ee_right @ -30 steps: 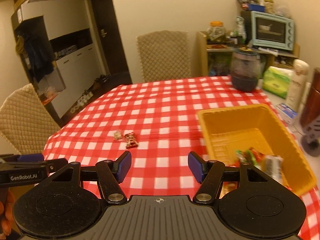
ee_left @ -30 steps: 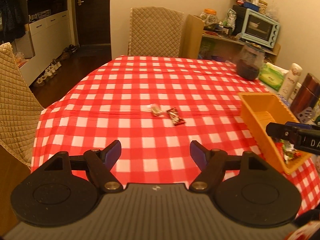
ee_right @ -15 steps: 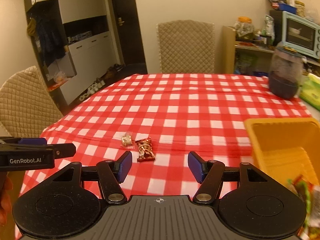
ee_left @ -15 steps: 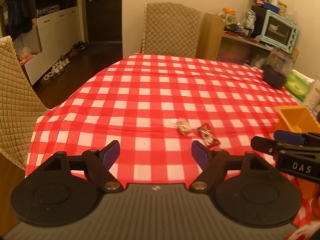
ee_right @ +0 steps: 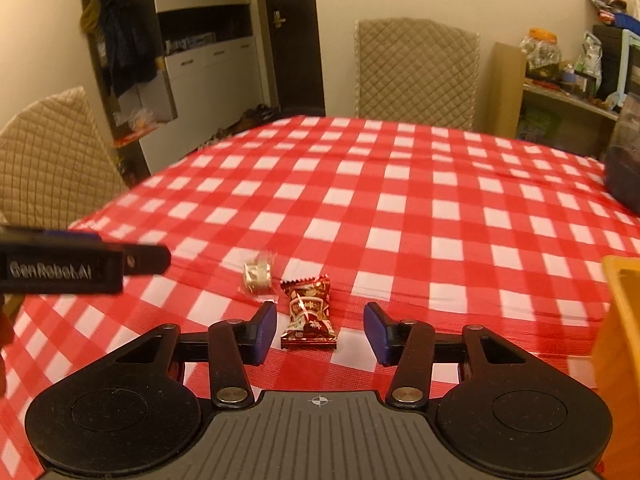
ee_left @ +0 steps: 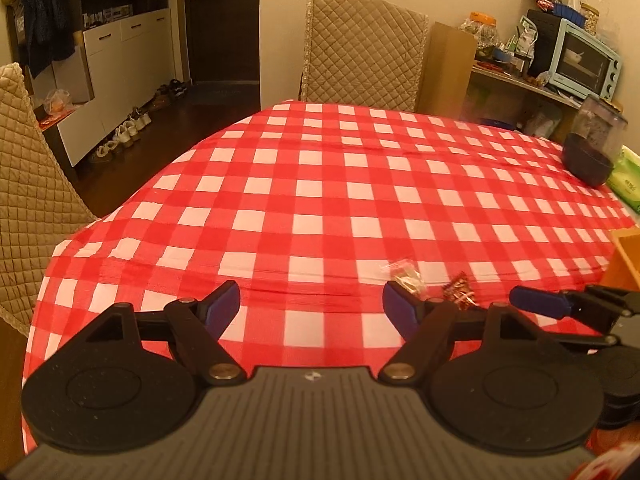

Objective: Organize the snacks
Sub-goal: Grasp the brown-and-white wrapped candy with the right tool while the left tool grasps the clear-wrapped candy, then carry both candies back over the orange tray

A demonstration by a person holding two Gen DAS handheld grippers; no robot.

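Observation:
Two small snacks lie side by side on the red checked tablecloth (ee_right: 400, 200): a dark red packet (ee_right: 309, 312) and a clear-wrapped candy (ee_right: 258, 277). My right gripper (ee_right: 320, 330) hovers low over the red packet, which lies between its blue pads; the jaws are closing, and the pads stand apart from it. In the left wrist view the candy (ee_left: 406, 276) and red packet (ee_left: 460, 292) lie just past the right finger (ee_left: 400, 308). My left gripper (ee_left: 311, 307) is open over bare cloth with nothing in it. The orange bin (ee_right: 620, 360) stands at the right.
Quilted chairs stand at the far side (ee_right: 416, 72) and the left (ee_right: 48, 160) of the table. A dark jar (ee_left: 592, 152) and a green tissue pack (ee_left: 628, 176) sit at the table's far right. A cluttered shelf with a toaster oven (ee_left: 584, 64) lines the wall.
Both grippers have swung left and dropped toward the two snacks. The right gripper's jaws have narrowed around the red packet. The orange bin has slid to the right edge of both views.

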